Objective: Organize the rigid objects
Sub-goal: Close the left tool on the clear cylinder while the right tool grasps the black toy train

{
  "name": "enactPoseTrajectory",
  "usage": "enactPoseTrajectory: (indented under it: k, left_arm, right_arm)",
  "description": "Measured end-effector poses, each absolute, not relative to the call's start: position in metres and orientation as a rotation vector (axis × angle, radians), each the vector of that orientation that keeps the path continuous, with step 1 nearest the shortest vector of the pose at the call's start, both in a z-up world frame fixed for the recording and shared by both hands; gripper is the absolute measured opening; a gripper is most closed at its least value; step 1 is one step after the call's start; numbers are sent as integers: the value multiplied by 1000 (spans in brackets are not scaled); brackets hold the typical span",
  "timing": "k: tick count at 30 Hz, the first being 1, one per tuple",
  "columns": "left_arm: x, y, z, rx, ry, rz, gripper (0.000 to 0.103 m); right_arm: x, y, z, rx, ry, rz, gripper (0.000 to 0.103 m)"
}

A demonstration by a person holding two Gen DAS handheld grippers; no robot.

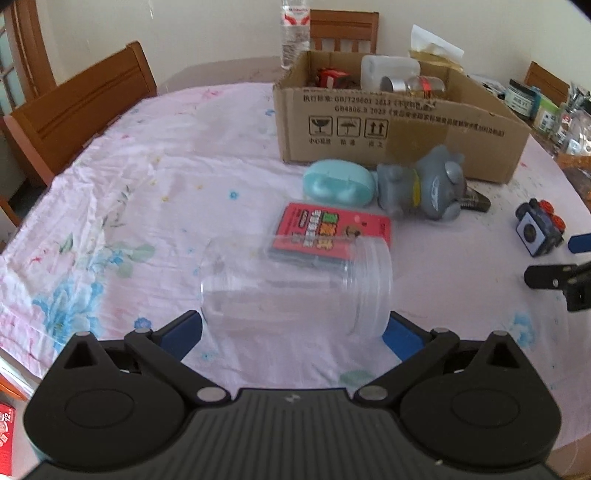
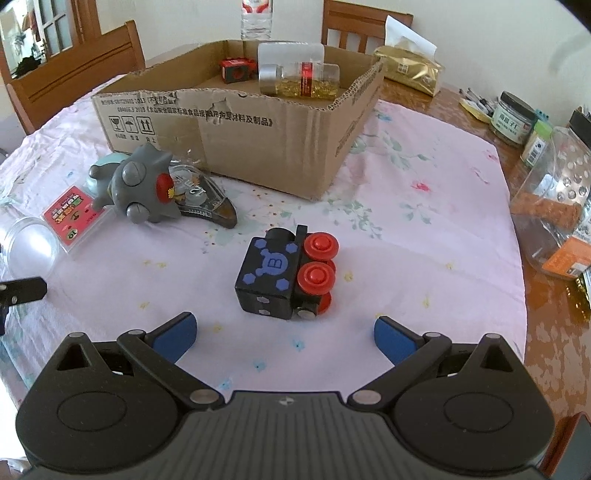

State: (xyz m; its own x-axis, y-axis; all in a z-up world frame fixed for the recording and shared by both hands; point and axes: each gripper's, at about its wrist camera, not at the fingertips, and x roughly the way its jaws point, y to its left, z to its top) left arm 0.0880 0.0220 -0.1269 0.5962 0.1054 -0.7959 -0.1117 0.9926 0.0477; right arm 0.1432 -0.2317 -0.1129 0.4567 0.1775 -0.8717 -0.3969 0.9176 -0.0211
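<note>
A clear plastic jar (image 1: 295, 284) lies on its side on the flowered cloth, partly over a red card pack (image 1: 332, 229). My left gripper (image 1: 293, 332) stands wide open with the jar's near side between its blue pads; they are not seen pressing on it. A black toy train with red wheels (image 2: 286, 273) sits just ahead of my right gripper (image 2: 284, 332), which is open and holds nothing. Behind lie a teal case (image 1: 338, 182) and a grey toy figure (image 1: 424, 184) against the cardboard box (image 1: 369, 125).
The box (image 2: 266, 147) holds a gold-filled bottle (image 2: 299, 79), a white container and a small red item. A water bottle (image 1: 295, 33) and wooden chairs (image 1: 81, 107) stand behind. Jars and packets (image 2: 513, 118) crowd the bare wooden table at the right.
</note>
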Motion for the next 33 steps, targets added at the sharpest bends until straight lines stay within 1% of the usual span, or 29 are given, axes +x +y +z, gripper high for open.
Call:
enactPoseTrajectory:
  k: [12,14,17,19,28,33]
  left_arm:
    - [98,12,-119,31,895,135,102]
    - [99,12,-117,31,888,134,102]
    - [101,12,-116,26,882,130,102]
    - [102,12,-115,22,883,130,102]
    - [104,14,-116,24,884,139,101]
    - [105,16,-112,22,883,136,101]
  right_arm:
    - [156,-212,-116,-247,1016,398,103]
    - [158,-209,-116,-248,1011,406,101]
    - [158,-206,-115,-250,1003,414,97]
    - [159,-206,-114,-249,993,414,89]
    - [162,-215,-110,-247,988,376,72]
    - [162,-214,-109,-255,987,375,67]
